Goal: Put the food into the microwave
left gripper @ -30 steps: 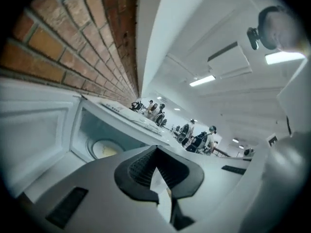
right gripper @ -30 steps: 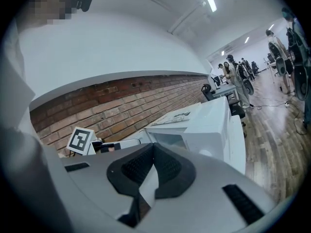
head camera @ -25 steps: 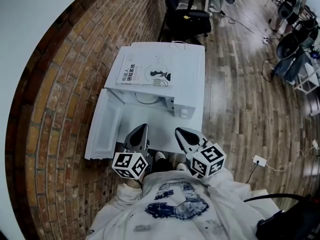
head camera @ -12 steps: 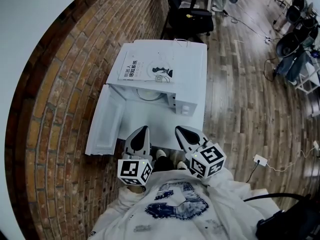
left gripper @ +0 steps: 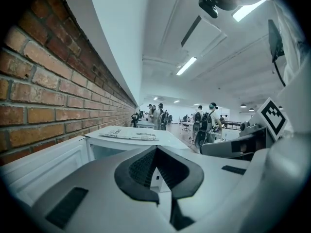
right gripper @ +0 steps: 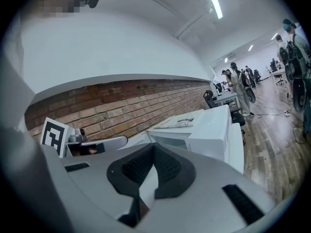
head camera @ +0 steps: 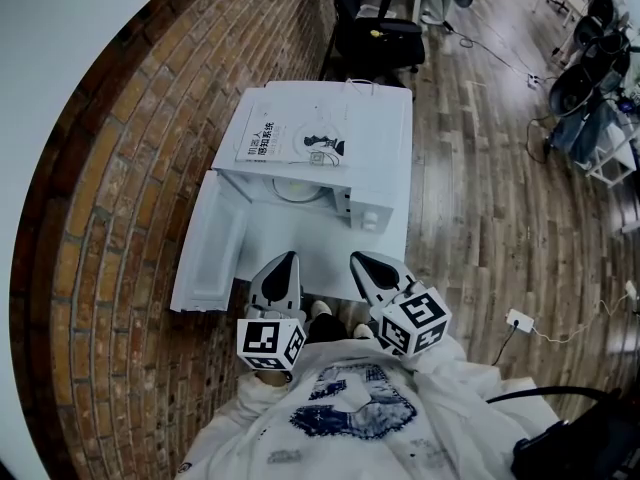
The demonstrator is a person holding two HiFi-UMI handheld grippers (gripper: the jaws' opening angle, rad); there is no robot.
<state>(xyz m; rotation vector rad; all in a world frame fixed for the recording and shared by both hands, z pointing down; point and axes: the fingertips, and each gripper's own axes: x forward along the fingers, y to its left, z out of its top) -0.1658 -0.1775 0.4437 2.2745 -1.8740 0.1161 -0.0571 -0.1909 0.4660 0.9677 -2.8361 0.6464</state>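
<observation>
Two sets of tongs, both held low before the person's chest. Far left: microwave door [head camera: 210, 258] swung wide open along the brick wall [head camera: 120, 178]. Left tongs [head camera: 288, 260]: tips pressed together, nothing gripped; the marker cube has rolled since a second ago and now shows one face squarer to the head view. Microwave [head camera: 380, 148] sits on the white tabletop [head camera: 320, 263], booklet [head camera: 295, 143] on its roof, pale round disc [head camera: 297, 190] in the cavity; whether that is food, cannot tell. Right tongs [head camera: 360, 262]: tips together, unmoved.
</observation>
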